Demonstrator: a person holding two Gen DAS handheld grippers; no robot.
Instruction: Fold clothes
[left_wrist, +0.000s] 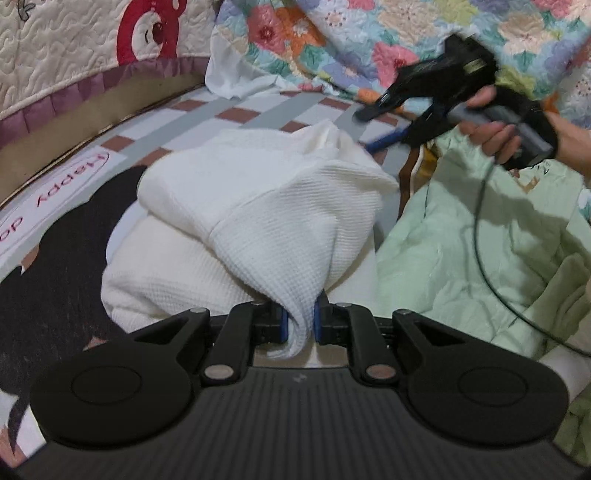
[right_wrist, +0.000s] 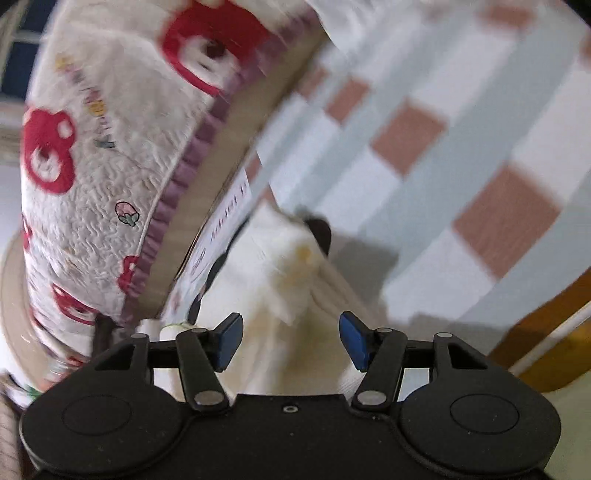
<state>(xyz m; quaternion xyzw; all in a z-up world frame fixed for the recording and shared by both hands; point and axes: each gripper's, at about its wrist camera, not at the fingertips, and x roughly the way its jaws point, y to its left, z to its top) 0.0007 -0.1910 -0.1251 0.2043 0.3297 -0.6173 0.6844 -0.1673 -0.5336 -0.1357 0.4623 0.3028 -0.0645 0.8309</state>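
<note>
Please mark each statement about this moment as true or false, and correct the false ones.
1. The left gripper has its jaws closed on the white waffle-knit garment. True.
2. The right gripper holds a fold of the garment. False: its jaws stand open with nothing between them.
3. The garment lies flat in one layer. False: it is bunched, one part draped over another.
4. A light green quilt lies to the right of the garment in the left wrist view. True.
5. The checked sheet is black and yellow. False: it is white, grey and reddish brown.

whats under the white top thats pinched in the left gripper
Under the white top the left gripper lifts lies more white cloth on the checked sheet; anything further beneath is covered.
</note>
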